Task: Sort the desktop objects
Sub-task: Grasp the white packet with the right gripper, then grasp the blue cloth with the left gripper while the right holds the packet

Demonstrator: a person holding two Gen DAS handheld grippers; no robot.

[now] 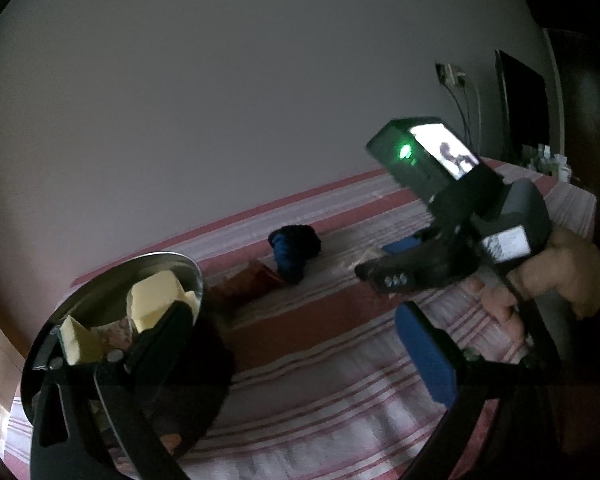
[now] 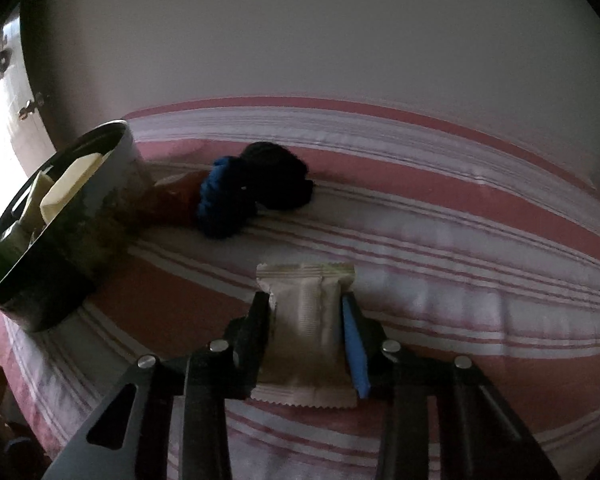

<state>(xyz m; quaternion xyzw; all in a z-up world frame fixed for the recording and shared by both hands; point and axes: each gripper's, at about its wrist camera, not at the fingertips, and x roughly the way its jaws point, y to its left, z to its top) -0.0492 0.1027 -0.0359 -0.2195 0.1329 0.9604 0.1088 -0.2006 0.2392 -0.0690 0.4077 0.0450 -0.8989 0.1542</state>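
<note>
A beige sachet (image 2: 304, 332) lies on the pink striped tablecloth (image 2: 460, 280). My right gripper (image 2: 305, 298) is shut on it, one pad against each side. The left wrist view shows that gripper (image 1: 374, 272) tilted down at the cloth, held by a hand (image 1: 560, 276). A metal bowl (image 1: 80, 304) (image 2: 112, 168) at the left holds pale yellow packets (image 1: 156, 296). My left gripper (image 1: 296, 316) stands open, its left finger (image 1: 168, 328) over the bowl's rim and its blue-padded finger (image 1: 424, 352) well clear. A blue scrunchie (image 2: 220, 208) and a black scrunchie (image 2: 280, 184) lie behind the sachet.
A red-brown item (image 1: 256, 280) lies between the bowl and the scrunchies. The table ends at a pale wall (image 1: 260, 100). A wall socket with cables (image 1: 452, 74), a dark panel (image 1: 520, 100) and small bottles (image 1: 548, 160) are at the far right.
</note>
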